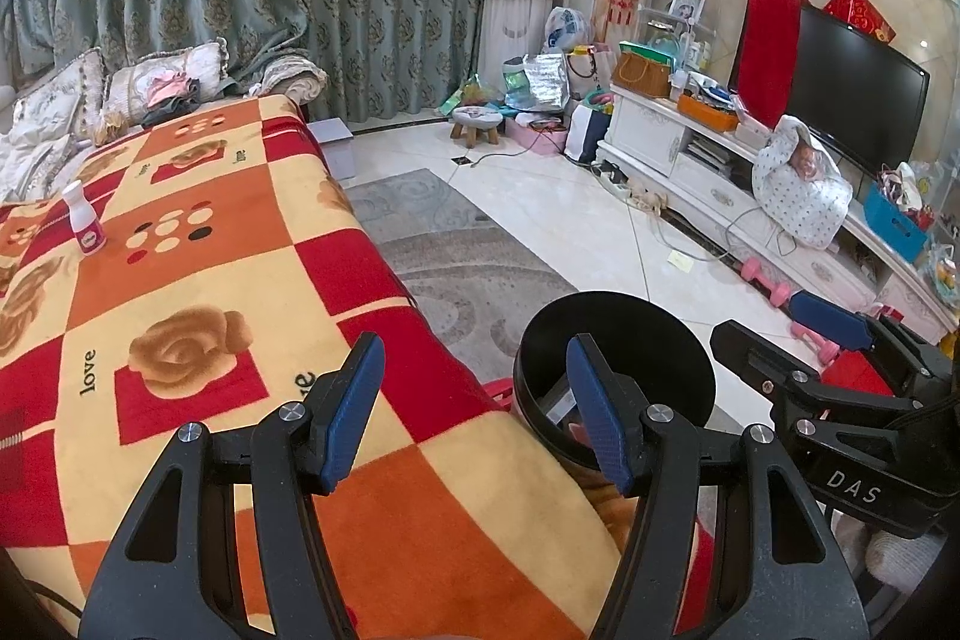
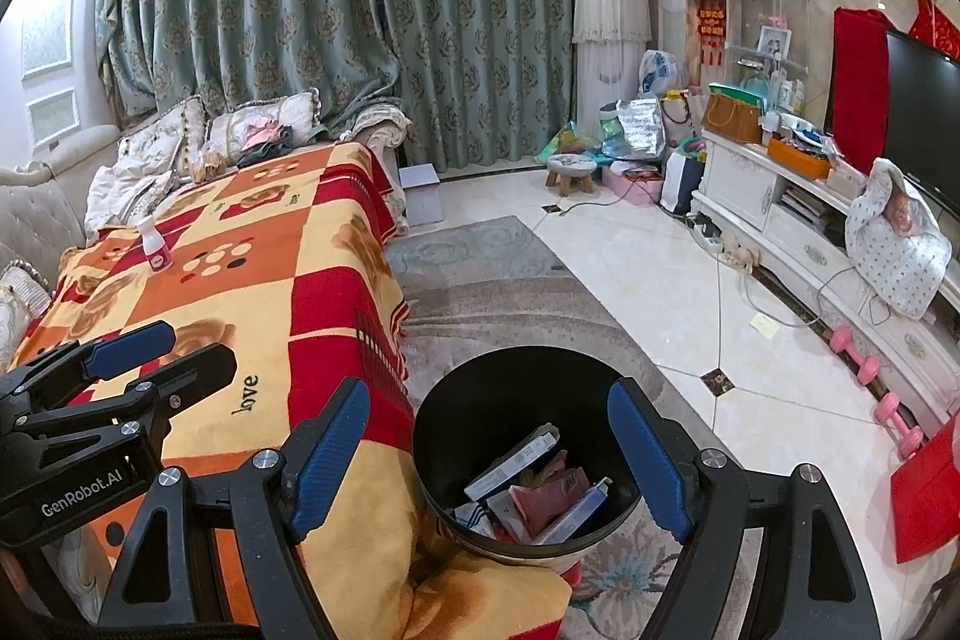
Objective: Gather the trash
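A small white bottle with a pink label stands upright on the patterned blanket, far ahead on the left; it also shows in the right wrist view. A black trash bin stands on the rug beside the blanket's edge and holds several boxes and wrappers. My left gripper is open and empty over the blanket's near corner, with the bin behind its right finger. My right gripper is open and empty above the bin.
A grey rug and a tiled floor lie to the right. A white TV cabinet with clutter, pink dumbbells and cables lines the right wall. Cushions sit at the blanket's far end. A small stool stands by the curtains.
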`<state>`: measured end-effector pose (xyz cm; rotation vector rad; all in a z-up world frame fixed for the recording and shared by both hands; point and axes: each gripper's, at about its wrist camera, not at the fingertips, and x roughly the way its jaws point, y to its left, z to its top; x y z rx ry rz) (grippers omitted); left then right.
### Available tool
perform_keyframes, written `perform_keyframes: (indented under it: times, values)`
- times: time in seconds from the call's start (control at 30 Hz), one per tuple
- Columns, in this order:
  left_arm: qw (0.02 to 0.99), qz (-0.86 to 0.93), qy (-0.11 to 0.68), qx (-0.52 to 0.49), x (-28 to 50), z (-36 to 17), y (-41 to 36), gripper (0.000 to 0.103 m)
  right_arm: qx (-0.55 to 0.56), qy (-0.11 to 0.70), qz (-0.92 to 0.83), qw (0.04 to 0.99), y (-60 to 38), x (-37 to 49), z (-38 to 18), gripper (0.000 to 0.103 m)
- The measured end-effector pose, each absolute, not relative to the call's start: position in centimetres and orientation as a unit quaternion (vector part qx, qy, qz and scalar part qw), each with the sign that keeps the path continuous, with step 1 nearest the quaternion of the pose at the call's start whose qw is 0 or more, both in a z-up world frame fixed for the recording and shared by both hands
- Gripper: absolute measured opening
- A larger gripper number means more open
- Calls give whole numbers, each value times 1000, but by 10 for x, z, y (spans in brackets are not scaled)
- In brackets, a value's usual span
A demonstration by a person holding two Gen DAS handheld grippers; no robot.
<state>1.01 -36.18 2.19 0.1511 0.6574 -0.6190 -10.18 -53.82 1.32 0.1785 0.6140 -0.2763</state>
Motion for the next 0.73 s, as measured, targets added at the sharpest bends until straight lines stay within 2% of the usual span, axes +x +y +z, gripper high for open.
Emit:
perform_keyframes:
  times: [0.73]
  values:
    - [892,-295,334,72,-15,11,-360,62,85,316,-126,936,-537,-97,8,80]
